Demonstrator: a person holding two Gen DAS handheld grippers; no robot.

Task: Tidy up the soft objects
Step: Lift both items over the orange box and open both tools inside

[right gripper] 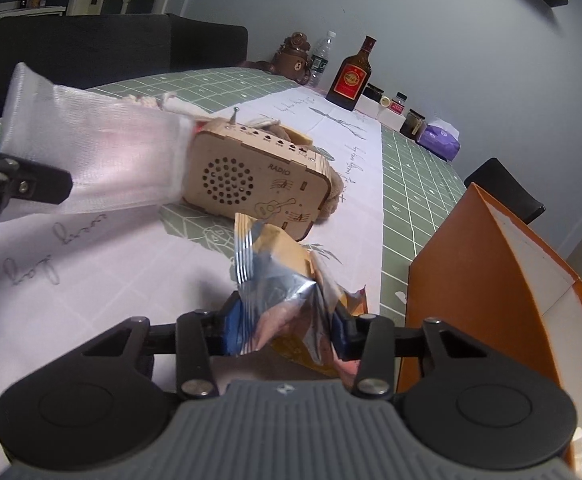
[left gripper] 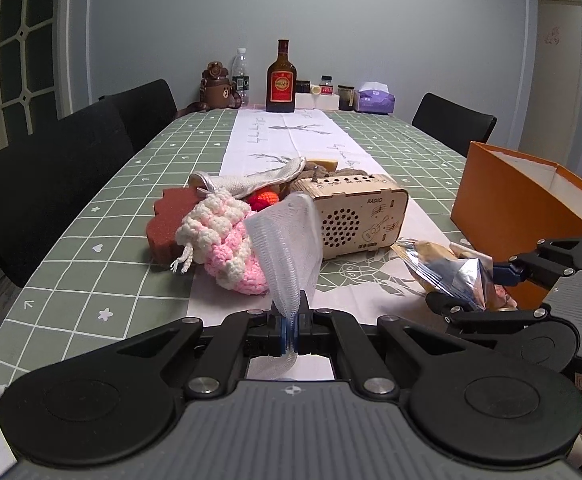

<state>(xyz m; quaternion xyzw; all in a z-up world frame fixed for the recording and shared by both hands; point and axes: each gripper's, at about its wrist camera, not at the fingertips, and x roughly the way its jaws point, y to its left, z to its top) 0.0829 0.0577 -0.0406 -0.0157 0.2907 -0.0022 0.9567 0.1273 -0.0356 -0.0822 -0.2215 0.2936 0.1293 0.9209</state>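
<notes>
My left gripper [left gripper: 289,330] is shut on a white mesh cloth [left gripper: 287,246], which stands up above the jaws; it also shows in the right wrist view [right gripper: 103,152]. My right gripper [right gripper: 283,330] is shut on a crinkled foil snack bag [right gripper: 279,276], held just above the table; it shows in the left wrist view [left gripper: 451,270]. A pile lies ahead: a pink and white knitted pouch [left gripper: 223,240], a brown sponge [left gripper: 171,220], a grey cloth [left gripper: 251,178] and a red knitted piece [left gripper: 265,199].
A wooden radio [left gripper: 355,214] stands beside the pile, also seen in the right wrist view [right gripper: 251,180]. An open orange box [left gripper: 523,196] stands at the right [right gripper: 491,288]. Bottles [left gripper: 281,78], jars and a tissue pack [left gripper: 375,98] line the far end. Black chairs [left gripper: 51,168] surround the table.
</notes>
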